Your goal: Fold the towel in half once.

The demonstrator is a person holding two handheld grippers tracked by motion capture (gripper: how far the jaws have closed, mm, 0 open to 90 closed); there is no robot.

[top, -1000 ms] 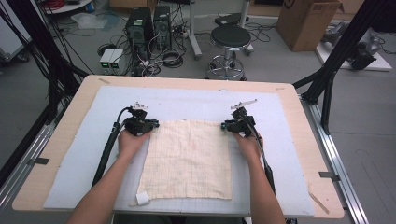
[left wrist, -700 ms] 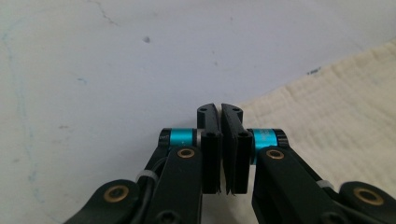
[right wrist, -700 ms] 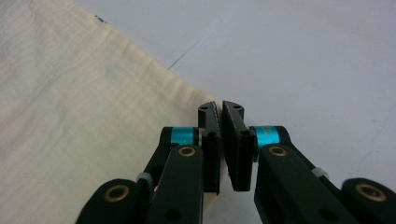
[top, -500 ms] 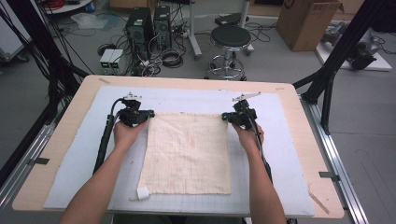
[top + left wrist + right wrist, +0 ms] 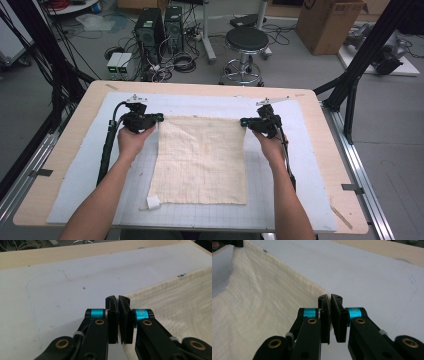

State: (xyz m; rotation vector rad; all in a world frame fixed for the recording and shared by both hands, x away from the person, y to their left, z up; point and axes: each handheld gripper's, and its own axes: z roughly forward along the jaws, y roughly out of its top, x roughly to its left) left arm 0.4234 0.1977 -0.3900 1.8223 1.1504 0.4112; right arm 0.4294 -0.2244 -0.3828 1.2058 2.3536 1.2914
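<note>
Closest to the camera in the high view, the near edge of the cream waffle-weave cloth (image 5: 200, 160) lies flat on the white grid mat (image 5: 75, 190), with a little white tag (image 5: 153, 202) sticking out at the cloth's near left corner. The person's two forearms come in on either side of the cloth.

Going further up the cloth, each hand sits at one of its far corners. The left gripper (image 5: 157, 118) is at the far left corner, jaws pinched together on the cloth's corner. In the left gripper view (image 5: 117, 300) the two black jaws are nearly touching, with the cloth's edge running right up into the tips. The right gripper (image 5: 244, 121) does the same at the far right corner. In the right gripper view (image 5: 329, 298) the jaws are pressed narrow, and the cloth (image 5: 262, 300) rises in a ridge away from them, so that far edge looks lifted a bit off the mat.

Beyond the cloth is bare mat, then the wooden table (image 5: 210, 89) rim. Past that there's a black stool (image 5: 246, 40) on the floor.
</note>
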